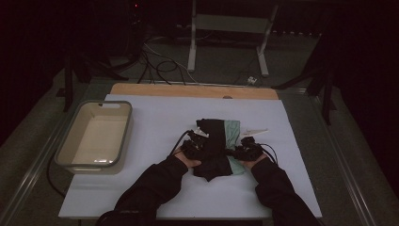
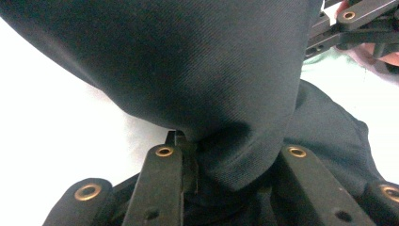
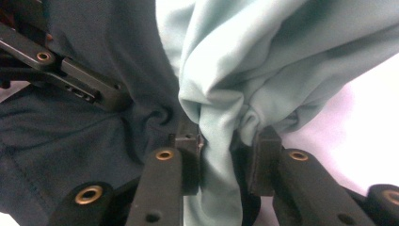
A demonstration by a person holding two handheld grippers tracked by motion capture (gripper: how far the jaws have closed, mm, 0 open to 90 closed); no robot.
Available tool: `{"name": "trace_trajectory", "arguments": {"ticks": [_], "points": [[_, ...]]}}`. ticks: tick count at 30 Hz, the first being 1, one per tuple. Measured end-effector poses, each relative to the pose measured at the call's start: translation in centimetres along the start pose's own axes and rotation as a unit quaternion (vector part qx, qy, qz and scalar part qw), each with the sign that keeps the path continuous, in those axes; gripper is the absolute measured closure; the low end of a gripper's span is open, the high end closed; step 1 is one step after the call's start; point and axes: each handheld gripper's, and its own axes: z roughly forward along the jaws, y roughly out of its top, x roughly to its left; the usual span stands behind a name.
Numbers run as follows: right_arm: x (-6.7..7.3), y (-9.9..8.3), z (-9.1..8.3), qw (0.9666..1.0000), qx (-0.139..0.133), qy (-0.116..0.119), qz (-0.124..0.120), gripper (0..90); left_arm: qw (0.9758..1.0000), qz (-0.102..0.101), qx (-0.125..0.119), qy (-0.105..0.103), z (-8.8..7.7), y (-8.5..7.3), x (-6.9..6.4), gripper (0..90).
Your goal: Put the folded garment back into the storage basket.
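Observation:
A garment lies bunched at the middle of the white table cover point(image 1: 155, 117), with a black part point(image 1: 214, 150) and a mint-green part point(image 1: 232, 129). My left gripper point(image 1: 198, 143) is at its left side, shut on a fold of the black cloth point(image 2: 197, 70). In the left gripper view the cloth hangs over the left gripper point(image 2: 226, 157) and hides the jaw tips. My right gripper point(image 1: 243, 150) is at the garment's right side. In its own view the right gripper point(image 3: 226, 157) is shut on a twisted bunch of the mint cloth point(image 3: 263, 61), with black cloth point(image 3: 70, 141) at the left.
A pale open bin point(image 1: 106, 104) stands at the table's left side. A small white scrap point(image 1: 254, 132) lies just right of the garment. A wooden strip point(image 1: 188, 90) edges the far side. Cables point(image 1: 162, 66) and a metal stand point(image 1: 228, 26) are on the floor beyond.

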Motion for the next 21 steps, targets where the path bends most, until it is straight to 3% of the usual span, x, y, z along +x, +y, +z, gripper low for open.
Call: {"name": "trace_trajectory", "arguments": {"ticks": [4,21], "points": [[0.5,0.4,-0.2,0.9999,0.001,-0.012,0.0,74.2,1.0,-0.003,-0.003,-0.002,-0.2,0.2,0.0,73.8],[1.5,1.5,-1.6,0.9998,-0.011,-0.019,-0.004,75.9,0.9996,0.026,-0.012,-0.006,-2.4,1.6,-1.1,75.5]]}}
